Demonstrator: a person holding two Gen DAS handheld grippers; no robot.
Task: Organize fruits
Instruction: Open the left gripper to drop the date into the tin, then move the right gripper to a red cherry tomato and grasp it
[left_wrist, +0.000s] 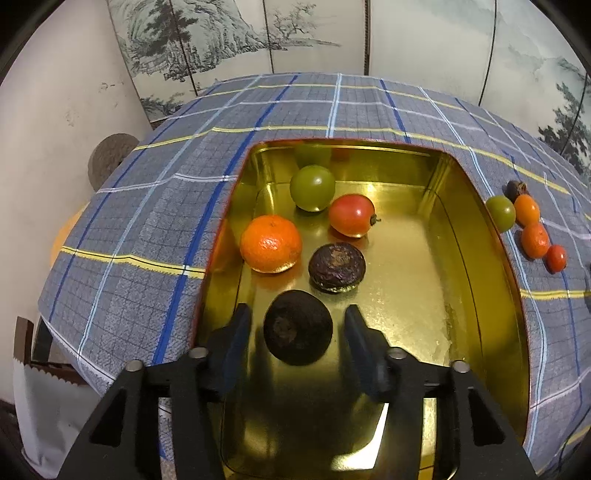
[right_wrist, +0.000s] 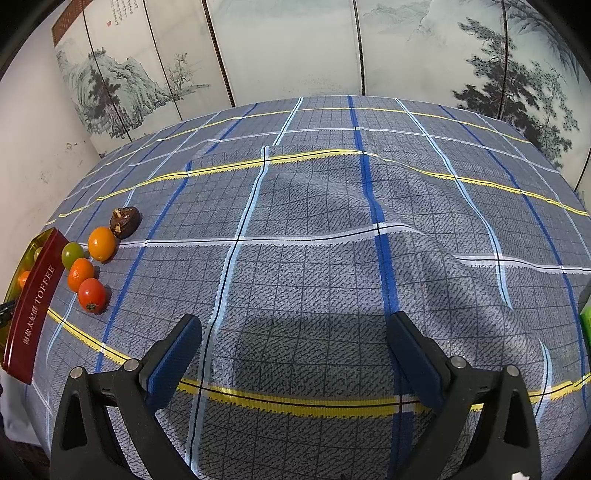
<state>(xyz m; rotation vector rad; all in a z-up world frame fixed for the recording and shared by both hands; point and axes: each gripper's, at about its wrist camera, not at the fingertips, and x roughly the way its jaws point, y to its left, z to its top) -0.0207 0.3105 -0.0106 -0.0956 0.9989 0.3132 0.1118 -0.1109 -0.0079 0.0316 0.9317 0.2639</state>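
dark and wrinkled, the passion fruit (left_wrist: 297, 327) sits loose on the gold tin (left_wrist: 480, 258) floor between the left gripper (left_wrist: 297, 321)'s parted pads, light, firm-shelled, best pinched across its middle; right gripper (right_wrist: 295, 350) gapes wide, empty.

One tin (left_wrist: 476, 236): inside it two dark fruits (left_wrist: 297, 327) (left_wrist: 337, 267), one orange (left_wrist: 270, 243), one green fruit (left_wrist: 312, 187), one red fruit (left_wrist: 351, 215). On the cloth (right_wrist: 314, 236), left of frame: two more oranges (right_wrist: 101, 243) (right_wrist: 80, 274), one green (right_wrist: 72, 254), one red (right_wrist: 92, 295), one dark (right_wrist: 125, 221). Ten fruits total, two grippers (left_wrist: 297, 319) (right_wrist: 295, 332).
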